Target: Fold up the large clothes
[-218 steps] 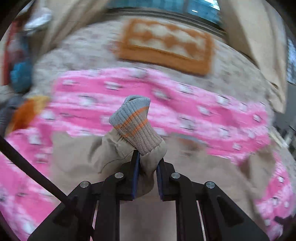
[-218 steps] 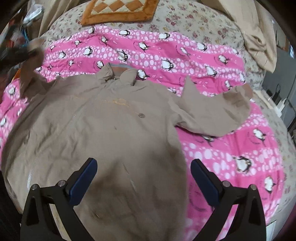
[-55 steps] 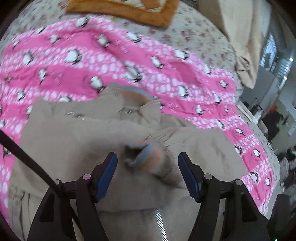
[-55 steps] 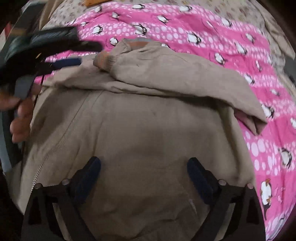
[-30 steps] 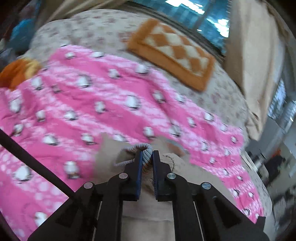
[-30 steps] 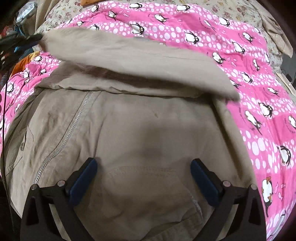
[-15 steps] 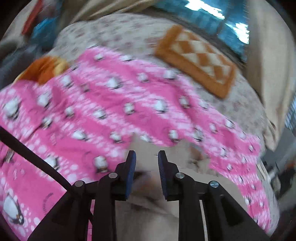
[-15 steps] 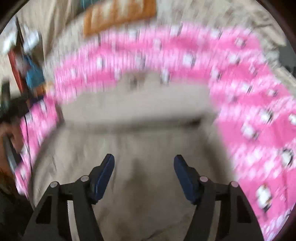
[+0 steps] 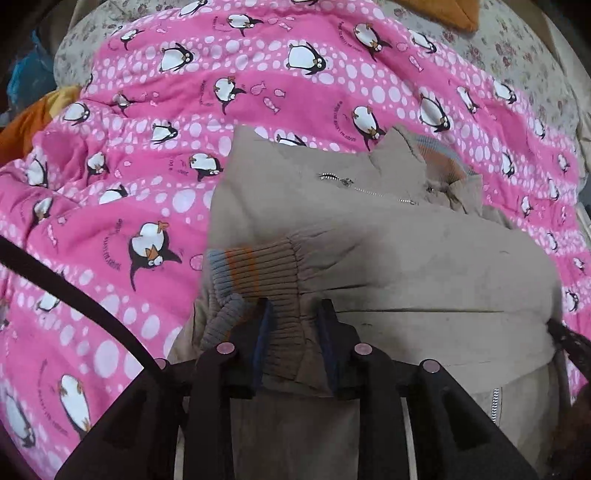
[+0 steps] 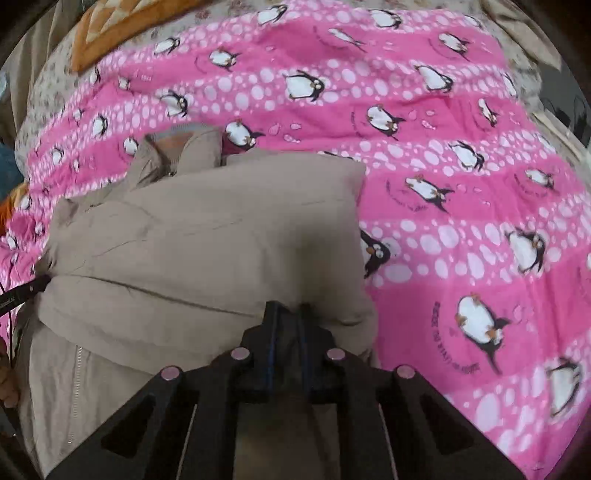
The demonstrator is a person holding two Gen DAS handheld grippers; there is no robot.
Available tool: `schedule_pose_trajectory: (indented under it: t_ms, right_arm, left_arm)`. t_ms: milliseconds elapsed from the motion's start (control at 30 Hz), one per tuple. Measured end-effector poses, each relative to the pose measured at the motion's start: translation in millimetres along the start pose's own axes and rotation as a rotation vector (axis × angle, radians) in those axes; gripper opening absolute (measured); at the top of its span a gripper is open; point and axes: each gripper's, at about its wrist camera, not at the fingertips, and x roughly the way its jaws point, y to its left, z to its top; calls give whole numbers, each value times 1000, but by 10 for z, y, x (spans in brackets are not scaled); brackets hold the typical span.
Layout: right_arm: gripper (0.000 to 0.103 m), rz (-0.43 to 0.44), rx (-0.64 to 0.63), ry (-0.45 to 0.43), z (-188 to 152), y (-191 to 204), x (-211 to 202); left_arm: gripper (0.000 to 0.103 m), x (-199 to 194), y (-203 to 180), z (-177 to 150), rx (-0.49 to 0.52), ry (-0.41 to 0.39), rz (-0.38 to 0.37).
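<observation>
A beige zip jacket [image 9: 424,273] lies on a pink penguin blanket [image 9: 280,92], both sleeves folded across its chest. Its ribbed cuffs [image 9: 255,269] have grey and orange stripes. My left gripper [image 9: 293,317] is closed on the ribbed cuff and the jacket's left edge. In the right wrist view the jacket [image 10: 207,236] fills the left half, collar [image 10: 177,144] at the far end. My right gripper [image 10: 288,314] is shut on the jacket's right edge, with cloth between the fingers.
An orange checked cushion [image 10: 110,22] lies beyond the blanket [image 10: 461,184] on a floral bedspread [image 9: 517,48]. An orange and blue heap [image 9: 26,110] sits at the bed's left edge. Beige curtain cloth [image 10: 517,14] hangs at the far right.
The left gripper released the cuff after carrying the sleeve across, then came down and closed on the cuff and left edge. The right gripper went from open to shut on the right edge.
</observation>
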Motion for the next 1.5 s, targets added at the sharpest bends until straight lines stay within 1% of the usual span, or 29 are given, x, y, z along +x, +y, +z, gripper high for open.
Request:
schedule_pose_trajectory:
  t_ms: [33,67,100,167,200,267,300,333,367,433,500,533,567,600,667,733,800,867,933,1000,1067,1167,1200,1267,1333,1367,1400,1433,1500]
  right_arm:
    - [8,17,36,-24,7,-41,-76]
    - [9,37,94,-79,58,-112,-188]
    - [9,35,141,-162,131,-182,-346]
    - [9,-39,148,-336,317,-212,-642]
    - [9,-86,128,-414,429,-183,-755]
    - [9,-76,101,-455,574,-143,-769]
    - [9,-65,94,-460,632,-119,-735]
    - [9,-55,88,-459,698,-85,-678]
    - [9,-33,79,-438,765,-62,-582]
    - [9,2,63,-331,877,-20,-266]
    - [10,-50,54,-214,901,-24,93]
    - [11,-102,47,-128,857,-81,383]
    - [11,-121,64,-74,801,-160,573]
    - [11,-107,100,-21,723,-281,776]
    - [12,-50,146,-23,715,-391,820]
    - [16,-42,123,-21,731,-375,818]
    - [17,-50,110,-22,724,-354,833]
    - [18,-58,100,-20,725,-335,854]
    - [22,-54,87,-13,744,-288,895]
    - [33,-28,71,-7,746,-275,900]
    - [39,2,68,-9,738,-270,881]
    - [39,13,99,-28,736,-324,794]
    - [39,-15,99,-27,764,-301,720]
    - [38,-54,84,-70,818,-226,502]
    - [38,-46,39,-148,855,-68,242]
    - [40,-42,22,-172,859,-6,179]
    - [44,-30,16,-164,853,26,190]
    - [46,2,13,-94,817,40,338]
    - [46,4,21,20,717,-5,637]
  left_arm:
    - [7,-20,7,5,-12,-1,1]
    - [7,-80,6,29,-32,-12,0]
    - [7,-166,12,42,-53,-42,-8]
    - [7,-354,8,71,-75,-120,-26]
    - [7,-485,-24,82,-75,-192,-41]
    - [7,-631,-111,91,-57,-279,-77]
    - [7,-671,-166,87,-40,-306,-97]
    - [10,-657,-212,87,-29,-308,-115]
    - [11,-608,-246,106,-24,-289,-130]
    - [11,-401,-284,124,-32,-211,-133]
    - [11,-118,-264,117,-51,-99,-70]
    - [10,-6,-225,112,-59,-57,-55]
    - [8,59,-195,107,-70,-42,-67]
    - [8,85,-186,109,-72,-43,-83]
    - [8,102,-224,115,-52,-45,-65]
    - [9,144,-260,93,-52,-45,-65]
    - [17,168,-322,70,-33,-46,-58]
    - [38,161,-386,58,-15,-50,-71]
    - [51,180,-493,43,28,-53,-78]
    - [52,185,-560,8,66,-54,-49]
    - [53,190,-579,-2,76,-60,-47]
    - [53,175,-590,-7,81,-67,-42]
    - [53,134,-619,-14,94,-84,-23]
    - [53,-28,-688,-6,125,-165,-12]
    - [53,-245,-705,15,123,-290,-14]
    - [53,-276,-679,28,106,-310,-10]
    - [53,-244,-644,40,84,-297,-8]
    - [53,-102,-566,57,44,-225,0]
    - [53,181,-442,41,2,-94,26]
